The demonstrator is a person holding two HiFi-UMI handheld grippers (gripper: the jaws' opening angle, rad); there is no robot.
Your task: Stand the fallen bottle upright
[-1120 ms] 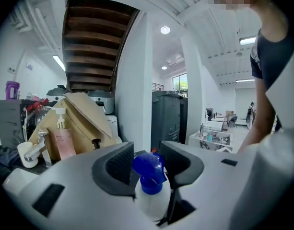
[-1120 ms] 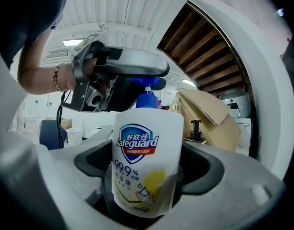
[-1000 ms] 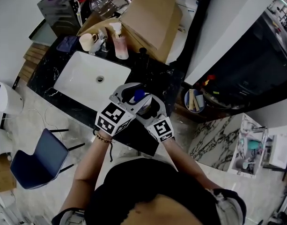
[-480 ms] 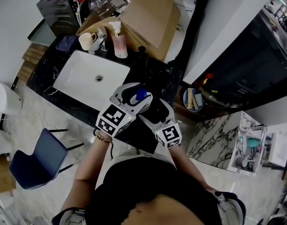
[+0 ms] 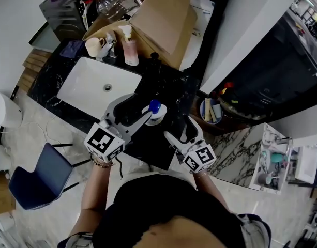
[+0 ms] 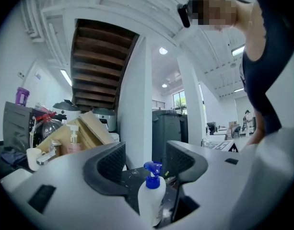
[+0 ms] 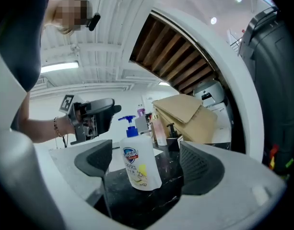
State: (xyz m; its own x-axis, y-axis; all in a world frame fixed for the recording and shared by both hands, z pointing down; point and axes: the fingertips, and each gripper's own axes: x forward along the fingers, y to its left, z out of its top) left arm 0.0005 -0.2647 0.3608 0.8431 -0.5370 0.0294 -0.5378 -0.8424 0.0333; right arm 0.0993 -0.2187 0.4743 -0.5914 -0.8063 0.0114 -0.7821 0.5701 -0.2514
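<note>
A white soap bottle (image 5: pixel 156 114) with a blue pump stands upright on the black marble counter (image 5: pixel 174 89), right of the sink. My left gripper (image 5: pixel 138 110) is at its left with its jaws opening. In the left gripper view the bottle (image 6: pixel 151 199) shows in the gap of the left gripper (image 6: pixel 146 164), and neither pad touches it. My right gripper (image 5: pixel 182 130) hangs open, drawn back toward the counter's front edge. In the right gripper view the bottle (image 7: pixel 140 166) stands free ahead of the right gripper (image 7: pixel 147 162), with the left gripper (image 7: pixel 92 118) behind it.
A white sink (image 5: pixel 96 84) lies to the left. Behind it stand a cup (image 5: pixel 93 46), a pink pump bottle (image 5: pixel 130 48), a black pump bottle (image 5: pixel 154 59) and a cardboard box (image 5: pixel 166 19). A blue chair (image 5: pixel 42 177) stands on the floor at the lower left.
Both grippers have pulled back from the bottle toward the person, the right one farther and to the right. The left jaws have widened. The bottle stays upright.
</note>
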